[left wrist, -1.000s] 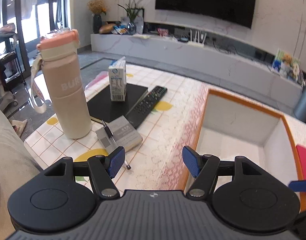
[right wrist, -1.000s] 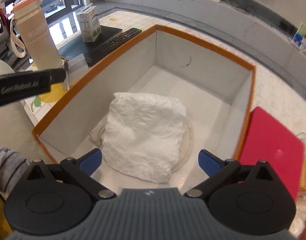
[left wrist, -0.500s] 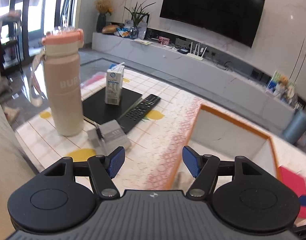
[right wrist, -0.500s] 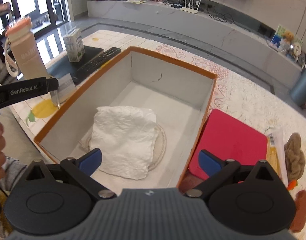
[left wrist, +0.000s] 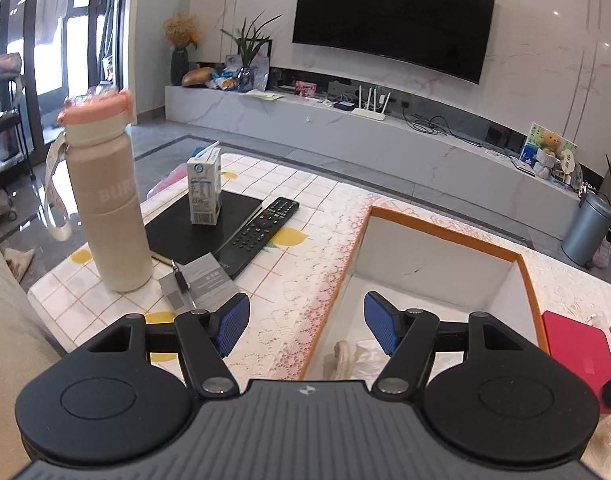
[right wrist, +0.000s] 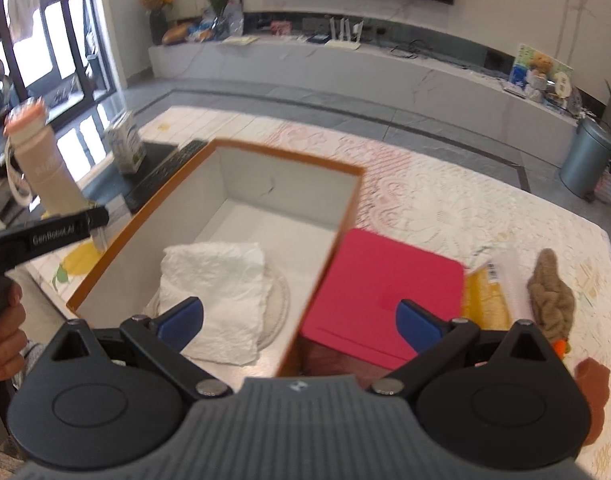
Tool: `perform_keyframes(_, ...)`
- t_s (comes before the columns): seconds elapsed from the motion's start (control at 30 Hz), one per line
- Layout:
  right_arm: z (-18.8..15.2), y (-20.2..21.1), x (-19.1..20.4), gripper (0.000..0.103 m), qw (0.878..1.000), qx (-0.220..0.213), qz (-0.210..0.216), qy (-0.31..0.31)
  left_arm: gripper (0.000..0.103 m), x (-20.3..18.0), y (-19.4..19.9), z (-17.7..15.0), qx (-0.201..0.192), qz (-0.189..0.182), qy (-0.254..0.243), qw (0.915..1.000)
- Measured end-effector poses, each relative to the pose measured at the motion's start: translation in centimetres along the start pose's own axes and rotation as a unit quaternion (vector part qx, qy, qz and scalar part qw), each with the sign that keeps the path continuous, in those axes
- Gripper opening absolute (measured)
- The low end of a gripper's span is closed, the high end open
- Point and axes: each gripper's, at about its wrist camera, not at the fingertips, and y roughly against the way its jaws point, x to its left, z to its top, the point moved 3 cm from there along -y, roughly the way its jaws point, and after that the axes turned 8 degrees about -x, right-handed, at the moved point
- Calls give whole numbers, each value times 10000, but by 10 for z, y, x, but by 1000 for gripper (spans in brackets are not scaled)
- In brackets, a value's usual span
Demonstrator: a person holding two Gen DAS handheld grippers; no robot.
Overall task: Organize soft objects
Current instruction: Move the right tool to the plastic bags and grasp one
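Observation:
An orange-rimmed white box (right wrist: 347,204) stands on the table; it also shows in the left wrist view (left wrist: 445,236). A crumpled white cloth (right wrist: 217,284) lies inside it on a round beige pad (right wrist: 279,304). A brown knitted soft item (right wrist: 551,294) lies on the table at the far right. My right gripper (right wrist: 299,322) is open and empty, raised above the box's near right corner. My left gripper (left wrist: 305,326) is open and empty above the box's left wall; its body shows at the left of the right wrist view (right wrist: 45,234).
A red flat case (right wrist: 385,288) lies right of the box, with a yellow packet (right wrist: 485,296) beside it. Left of the box stand a pink-lidded bottle (left wrist: 105,208), a milk carton (left wrist: 204,188), a remote (left wrist: 265,226) and a small grey booklet with a pen (left wrist: 201,284).
Both grippers have risen and pulled back from the box, still open. The right view has swung right, bringing the red case and the brown knitted item into sight.

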Motion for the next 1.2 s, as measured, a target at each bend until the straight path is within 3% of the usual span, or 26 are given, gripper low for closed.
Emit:
perform_keyframes(0.1,-1,16,-23,100,9996,-187,-173,-142,77,-10,7,1,-36,-181,-56,9998)
perform_keyframes(0.27,-11,44,-73,100,9961,-465,-679,-329,77,-36,23,2,-29,-812,-61,9967)
perform_keyframes(0.37,-22,61,-114,100,9919,-597,-809,-774,77,-60,28,3,76,-1063,-211,9941)
perform_keyframes(0.53,-54,85,-184,101,9713,-933,-1070,-1907,77,-105,38,2,91,-1268,-537,9904)
perform_keyframes(0.63,-78,78,-211,101,9645,-780,-1237,-2199,77,-135,43,-3,84,-1282,-845,9881)
perform_keyframes(0.7,-91,72,-220,101,9663,-790,-1172,-2150,78,-154,45,-10,124,-1339,-1052,9853)
perform_keyframes(0.83,-111,57,-234,101,9671,-1039,-549,-2258,78,-187,46,-23,208,-1425,-1485,9784)
perform_keyframes(0.93,-118,42,-229,100,9785,-894,-757,-1695,78,-206,47,-34,278,-1629,-1640,9725)
perform_keyframes(1.03,-124,25,-215,100,9881,-721,-1193,-648,78,-214,47,-44,544,-2097,-1526,9643)
perform_keyframes(1.2,-141,-8,-190,100,9914,-249,-1154,565,77,-217,41,-61,767,-2367,-1514,9566)
